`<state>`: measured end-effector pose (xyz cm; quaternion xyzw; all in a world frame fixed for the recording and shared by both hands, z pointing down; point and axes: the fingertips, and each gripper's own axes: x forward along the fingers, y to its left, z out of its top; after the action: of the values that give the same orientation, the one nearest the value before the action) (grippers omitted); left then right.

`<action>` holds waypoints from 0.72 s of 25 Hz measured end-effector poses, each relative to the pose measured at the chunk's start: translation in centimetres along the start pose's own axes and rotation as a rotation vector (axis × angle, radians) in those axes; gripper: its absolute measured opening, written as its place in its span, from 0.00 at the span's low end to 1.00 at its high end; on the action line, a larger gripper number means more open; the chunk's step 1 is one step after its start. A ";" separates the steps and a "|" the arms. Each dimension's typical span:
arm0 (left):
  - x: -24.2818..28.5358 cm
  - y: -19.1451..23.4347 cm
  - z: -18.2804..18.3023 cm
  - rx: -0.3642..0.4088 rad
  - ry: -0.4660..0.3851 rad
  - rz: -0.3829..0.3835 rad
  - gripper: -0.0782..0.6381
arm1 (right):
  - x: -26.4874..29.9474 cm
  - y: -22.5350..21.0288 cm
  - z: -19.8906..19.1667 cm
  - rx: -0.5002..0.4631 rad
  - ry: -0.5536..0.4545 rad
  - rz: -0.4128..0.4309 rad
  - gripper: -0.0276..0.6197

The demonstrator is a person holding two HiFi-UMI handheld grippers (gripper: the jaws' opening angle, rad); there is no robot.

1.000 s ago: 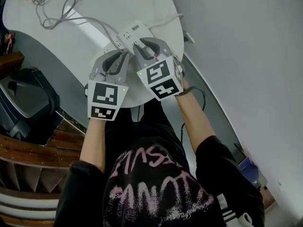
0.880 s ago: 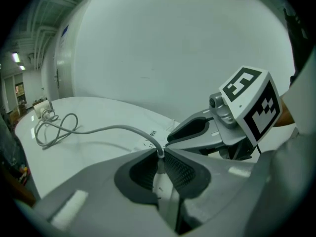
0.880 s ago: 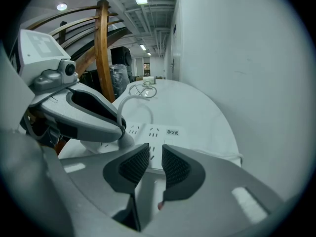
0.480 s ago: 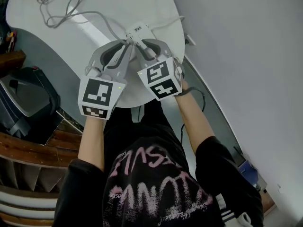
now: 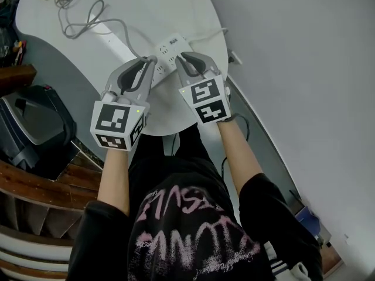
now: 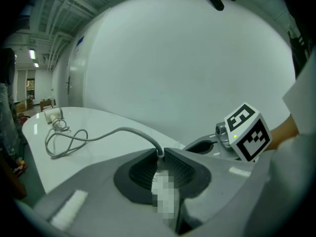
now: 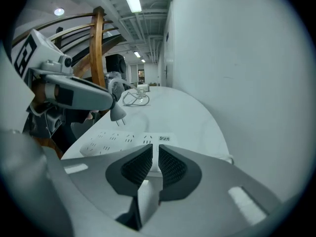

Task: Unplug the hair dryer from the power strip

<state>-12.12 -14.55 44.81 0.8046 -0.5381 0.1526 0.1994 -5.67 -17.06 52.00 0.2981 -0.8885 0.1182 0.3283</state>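
A white power strip (image 5: 168,45) lies on the round white table (image 5: 146,4). My left gripper (image 5: 149,60) is shut on the hair dryer's plug (image 7: 117,114), which hangs clear of the strip (image 7: 118,140) with its prongs showing. The grey cable (image 5: 88,19) runs from the jaws (image 6: 159,154) in loops to the hair dryer (image 6: 52,115) at the table's far end. My right gripper (image 5: 183,57) is shut, its tips down on the near end of the strip (image 7: 157,154).
The strip's own white cord (image 5: 208,33) runs off the table's right edge toward the wall. A black chair (image 5: 32,119) and wooden steps (image 5: 35,183) lie to the left. The table's near edge sits just under both grippers.
The left gripper has pulled back and to the left with the plug, which has come out of the strip. The right gripper stayed on the strip.
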 end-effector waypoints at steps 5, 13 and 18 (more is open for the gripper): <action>-0.6 -0.1 0.1 -0.021 -0.021 0.019 0.18 | -2.1 -0.6 1.1 0.046 -0.081 -0.043 0.09; -2.0 -0.3 1.9 -0.012 -0.086 0.051 0.18 | -4.7 -1.3 2.8 0.084 -0.188 -0.079 0.07; -2.9 -0.4 2.8 -0.005 -0.109 0.061 0.18 | -6.4 -1.7 4.4 0.076 -0.245 -0.110 0.06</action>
<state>-12.75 -13.45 40.93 0.7944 -0.5730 0.1132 0.1668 -2.96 -17.30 44.53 0.3705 -0.8992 0.0962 0.2118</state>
